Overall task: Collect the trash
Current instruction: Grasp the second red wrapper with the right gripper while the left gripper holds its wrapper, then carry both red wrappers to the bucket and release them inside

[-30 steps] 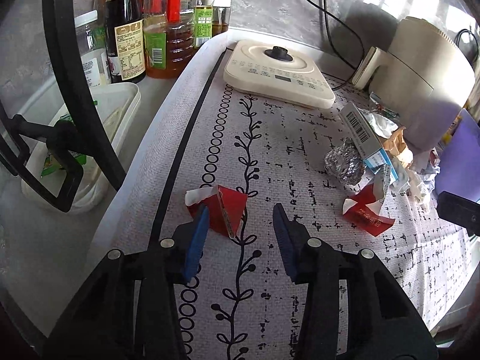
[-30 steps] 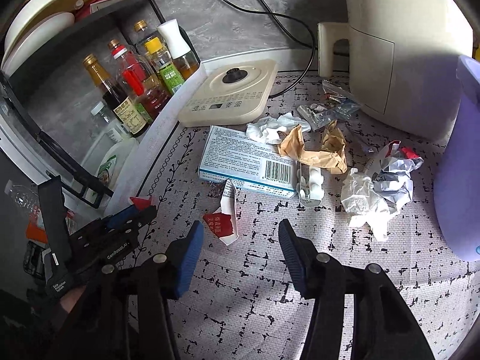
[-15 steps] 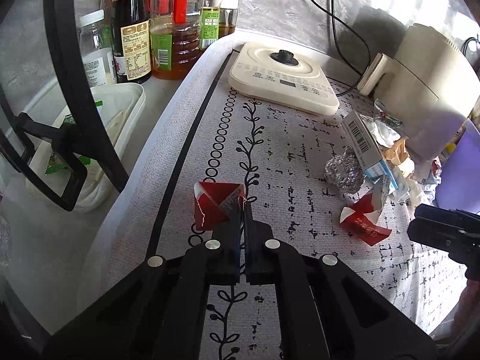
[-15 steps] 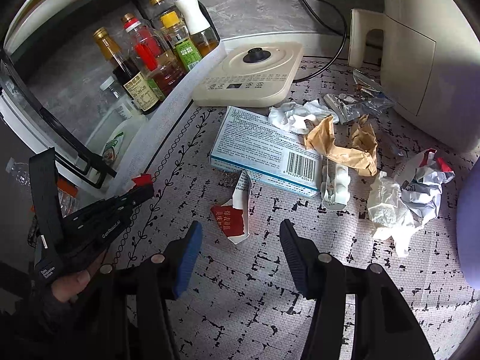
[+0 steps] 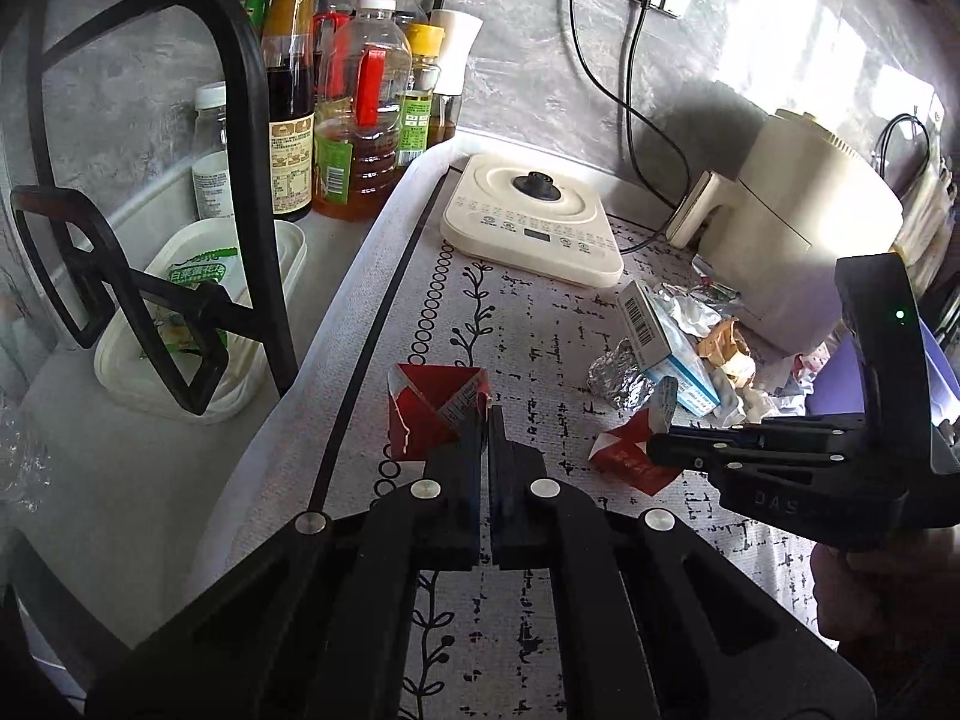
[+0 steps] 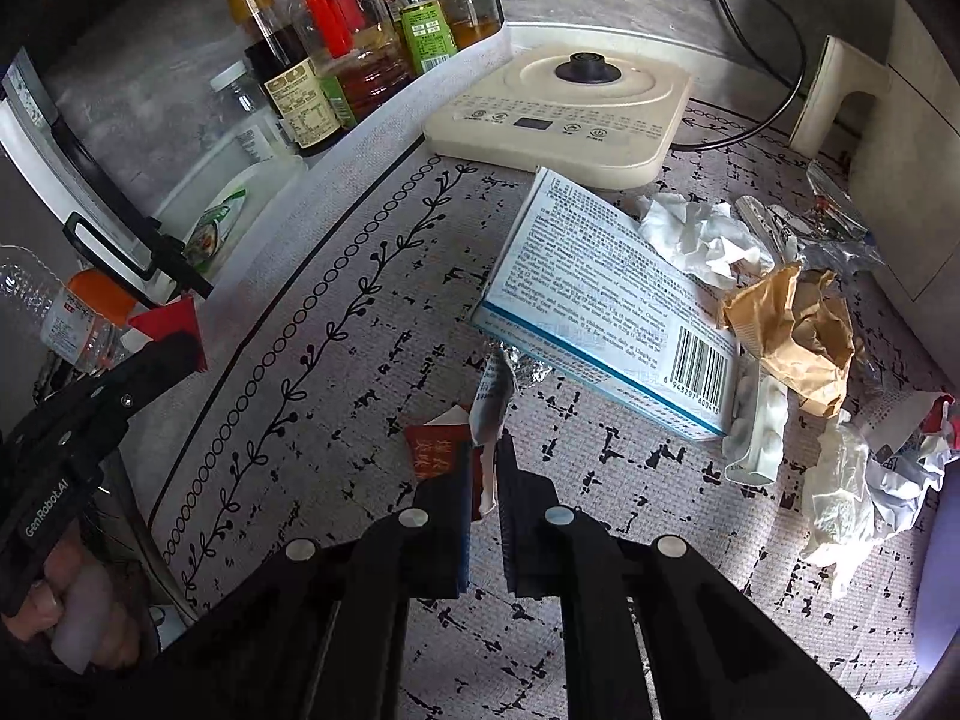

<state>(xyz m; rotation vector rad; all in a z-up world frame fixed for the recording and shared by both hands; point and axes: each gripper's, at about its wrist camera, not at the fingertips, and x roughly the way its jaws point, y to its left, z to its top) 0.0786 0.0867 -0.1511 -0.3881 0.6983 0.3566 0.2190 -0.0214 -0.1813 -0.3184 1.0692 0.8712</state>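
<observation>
Trash lies across the patterned mat (image 5: 540,324). From the left wrist, the left gripper (image 5: 485,420) is clamped on a red folded carton scrap (image 5: 435,408) — jaws pressed together on its edge. Beyond it sit a foil ball (image 5: 618,375), a blue-and-white box (image 5: 654,330) and the right gripper (image 5: 660,450) at a second red scrap (image 5: 624,459).

From the right wrist, the right gripper (image 6: 489,456) pinches that red-and-white torn scrap (image 6: 480,438) (its white flap stands upright) — just before the box (image 6: 600,312). Crumpled tissue (image 6: 852,498) and brown paper (image 6: 798,324) lie to the right.
</observation>
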